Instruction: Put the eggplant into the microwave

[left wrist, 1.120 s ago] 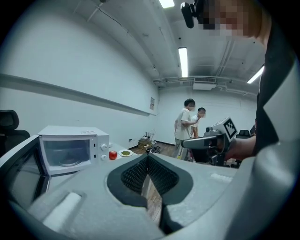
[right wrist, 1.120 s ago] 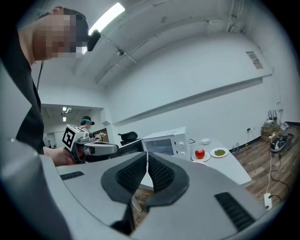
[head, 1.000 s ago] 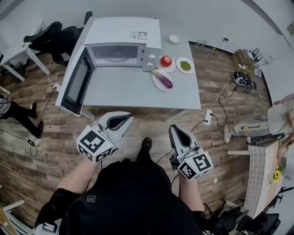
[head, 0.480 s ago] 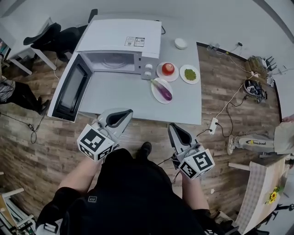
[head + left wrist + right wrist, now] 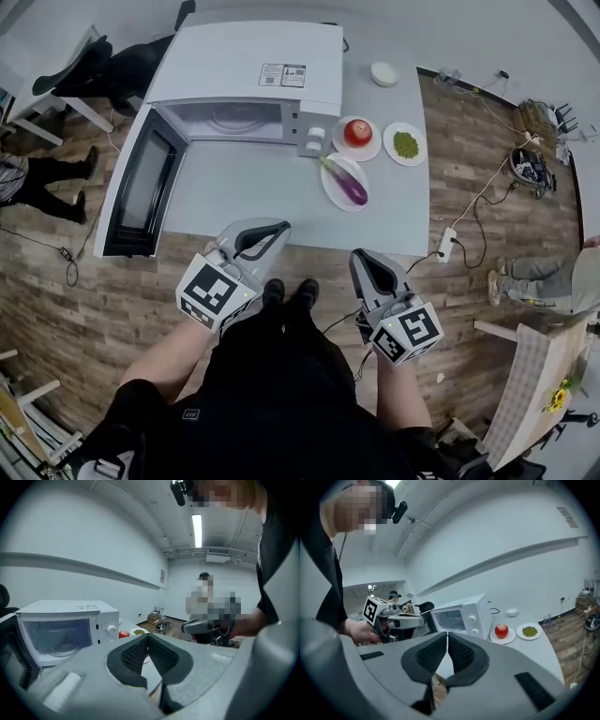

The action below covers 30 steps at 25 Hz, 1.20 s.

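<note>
Head view only: eggplant [image 5: 351, 185] lies on a white plate [image 5: 329, 178], just right of the microwave [image 5: 246, 70].
Microwave: door [image 5: 139, 195] swung open.
Surface: grey table [image 5: 253, 202] on wood-pattern floor [image 5: 56, 309].
Other plates: red apple [image 5: 357, 132]; green peas [image 5: 405, 143].
Left gripper [image 5: 147, 637]: jaws pressed together, empty, short of the table.
Right gripper [image 5: 447, 634]: likewise closed, empty.
</note>
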Each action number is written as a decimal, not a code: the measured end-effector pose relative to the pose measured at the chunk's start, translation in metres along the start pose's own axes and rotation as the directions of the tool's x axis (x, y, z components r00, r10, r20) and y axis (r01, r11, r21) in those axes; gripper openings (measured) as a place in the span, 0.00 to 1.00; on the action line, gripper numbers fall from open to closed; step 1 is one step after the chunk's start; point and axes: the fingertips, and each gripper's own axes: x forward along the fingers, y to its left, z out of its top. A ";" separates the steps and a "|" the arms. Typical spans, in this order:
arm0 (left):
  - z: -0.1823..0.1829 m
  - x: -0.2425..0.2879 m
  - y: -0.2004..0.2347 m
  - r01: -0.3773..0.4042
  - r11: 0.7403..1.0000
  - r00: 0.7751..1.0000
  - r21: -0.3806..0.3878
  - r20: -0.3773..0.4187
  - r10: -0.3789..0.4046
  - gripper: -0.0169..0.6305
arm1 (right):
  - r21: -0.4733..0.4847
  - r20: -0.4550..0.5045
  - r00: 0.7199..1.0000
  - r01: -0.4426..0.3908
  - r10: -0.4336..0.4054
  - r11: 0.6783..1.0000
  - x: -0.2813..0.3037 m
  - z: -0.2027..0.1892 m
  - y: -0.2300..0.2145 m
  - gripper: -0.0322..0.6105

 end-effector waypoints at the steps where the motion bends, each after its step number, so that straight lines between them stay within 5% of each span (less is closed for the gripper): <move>1: -0.005 0.003 0.003 0.018 1.000 1.000 0.002 -0.010 -0.018 0.04 | 0.005 -0.005 1.000 0.010 -0.010 1.000 0.006 -0.003 -0.001 0.08; 21: -0.057 0.094 0.043 0.058 0.991 0.993 0.121 -0.109 -0.044 0.04 | 0.047 -0.026 0.998 0.059 -0.058 0.997 0.042 -0.051 -0.061 0.08; 30: -0.106 0.141 0.054 0.140 0.945 0.967 0.295 -0.246 -0.067 0.04 | 0.081 -0.018 0.999 0.051 -0.049 0.995 0.070 -0.080 -0.088 0.08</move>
